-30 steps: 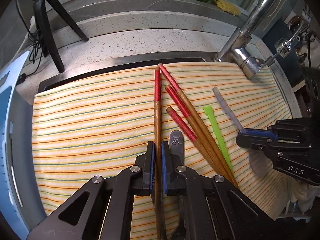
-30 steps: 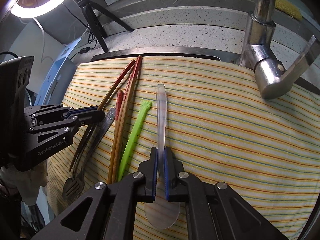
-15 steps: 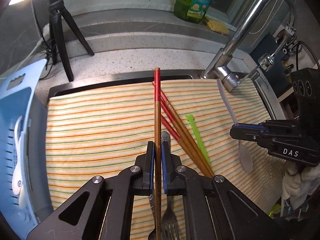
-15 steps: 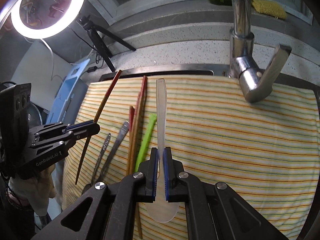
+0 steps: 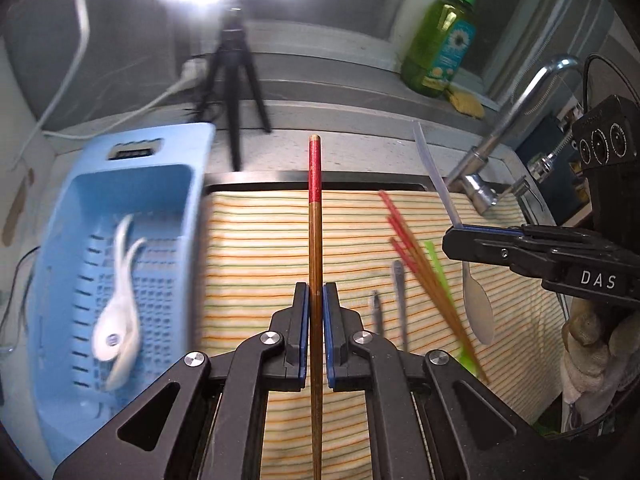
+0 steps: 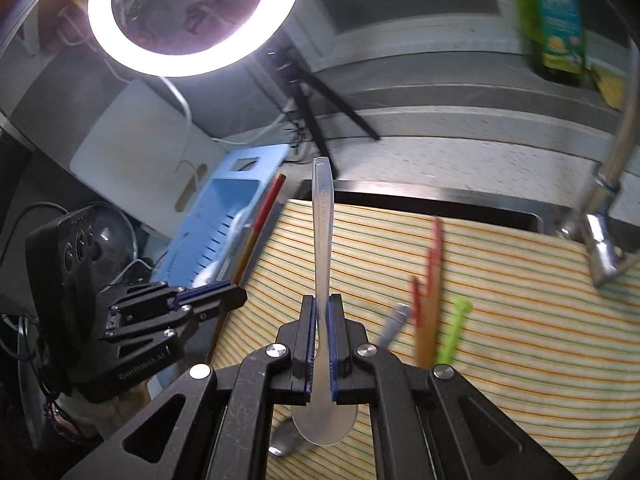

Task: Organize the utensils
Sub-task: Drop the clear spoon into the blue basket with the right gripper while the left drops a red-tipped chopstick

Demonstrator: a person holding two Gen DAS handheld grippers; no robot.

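My left gripper (image 5: pixel 315 300) is shut on a wooden chopstick with a red top (image 5: pixel 315 216), held above the striped cloth (image 5: pixel 256 256). My right gripper (image 6: pixel 319 312) is shut on a translucent plastic spoon (image 6: pixel 322 232), handle pointing up; it also shows at the right of the left wrist view (image 5: pixel 452 232). On the cloth lie more red-topped chopsticks (image 5: pixel 416 256), a green plastic utensil (image 5: pixel 438 264) and two metal utensils (image 5: pixel 398 292). A light blue slotted basket (image 5: pixel 80 208) at the left holds white spoons (image 5: pixel 116 312).
A chrome faucet (image 5: pixel 516 120) rises at the right behind the cloth. A green soap bottle (image 5: pixel 440 44) and a yellow sponge (image 5: pixel 466 104) sit on the ledge. A black tripod (image 5: pixel 234 80) with a ring light (image 6: pixel 192 12) stands behind the sink. A white cutting board (image 6: pixel 132 144) leans at the left.
Both grippers rose off the cloth and swung left, carrying the chopstick and the plastic spoon. The blue basket has come into view at the left.
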